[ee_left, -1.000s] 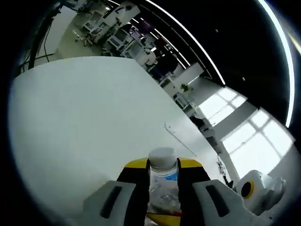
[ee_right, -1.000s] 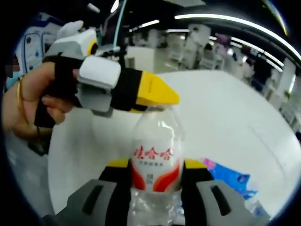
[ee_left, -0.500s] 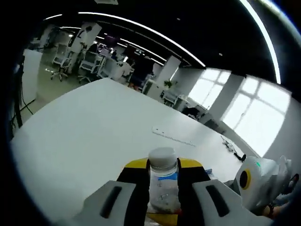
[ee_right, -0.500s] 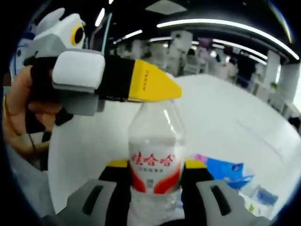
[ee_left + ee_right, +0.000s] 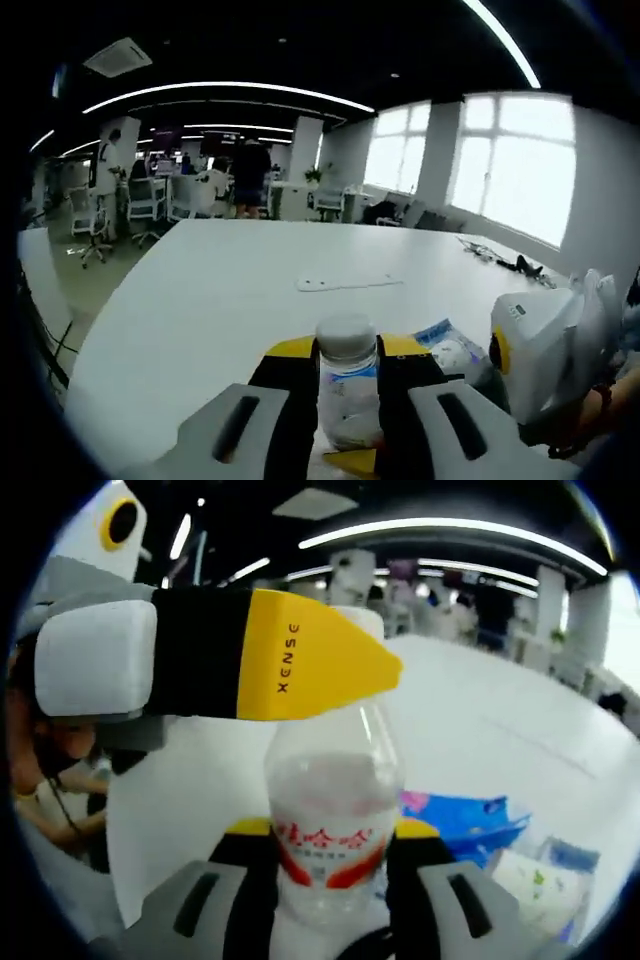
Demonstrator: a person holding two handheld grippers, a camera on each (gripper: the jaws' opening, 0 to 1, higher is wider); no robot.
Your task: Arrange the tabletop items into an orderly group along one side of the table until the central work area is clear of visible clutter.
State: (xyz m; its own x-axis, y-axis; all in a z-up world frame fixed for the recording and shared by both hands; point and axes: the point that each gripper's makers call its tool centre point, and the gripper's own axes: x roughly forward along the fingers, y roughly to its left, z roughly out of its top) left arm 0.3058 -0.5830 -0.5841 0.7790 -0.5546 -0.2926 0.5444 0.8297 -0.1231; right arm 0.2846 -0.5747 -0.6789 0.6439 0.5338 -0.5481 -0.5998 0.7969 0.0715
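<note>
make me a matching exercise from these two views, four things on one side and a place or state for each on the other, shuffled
Things:
1. bottle cap
2. bottle
3. blue packet
4. flat white strip

Places or states:
A. lying alone out on the white table, far from the grippers
B. gripped at its body by the right gripper, red and white label facing the camera
C. clamped between the jaws of the left gripper
D. lying on the table to the right of the bottle in the right gripper view

Pairs: 1-C, 2-B, 3-D, 4-A
</note>
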